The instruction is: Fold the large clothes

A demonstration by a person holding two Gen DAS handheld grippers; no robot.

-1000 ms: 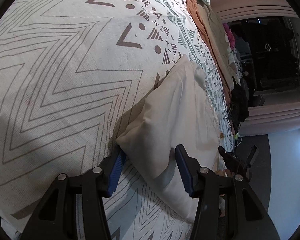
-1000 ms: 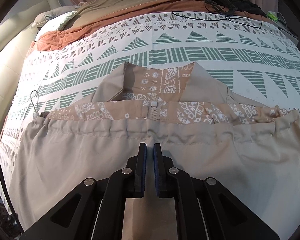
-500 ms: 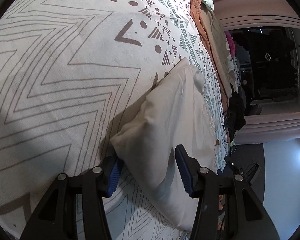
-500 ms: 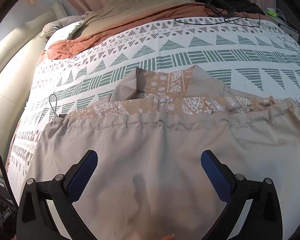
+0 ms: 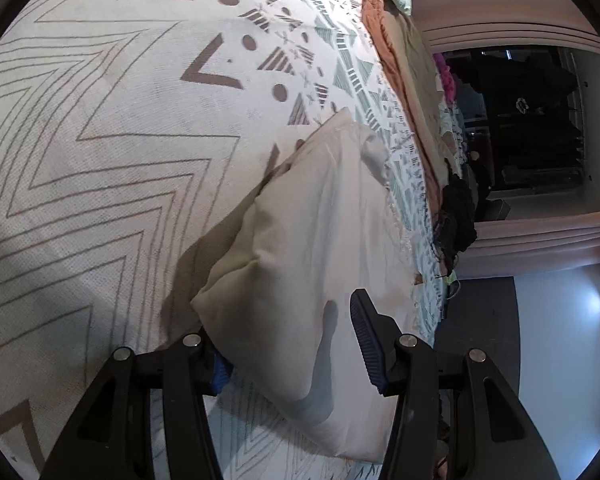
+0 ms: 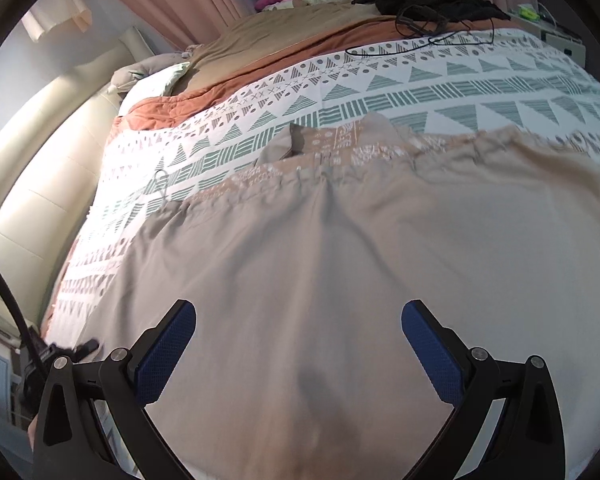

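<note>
Beige garment [image 6: 340, 280] lies spread on patterned bedspread [image 6: 460, 92], filling lower half of right wrist frame; printed waistband [image 6: 340, 156] at mid-frame. Right gripper [image 6: 300, 344] jaws spread wide above the fabric, nothing pinched. Left wrist view: left gripper [image 5: 290, 340] jaws parted around a folded garment edge [image 5: 300, 260] at lower centre; the fabric sits between the fingers, not clamped.

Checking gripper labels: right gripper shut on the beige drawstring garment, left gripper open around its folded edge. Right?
Not quite. The right gripper is open, its blue pads spread wide above the beige drawstring garment, as the right wrist view shows. The left gripper is indeed open around the folded edge.
</note>
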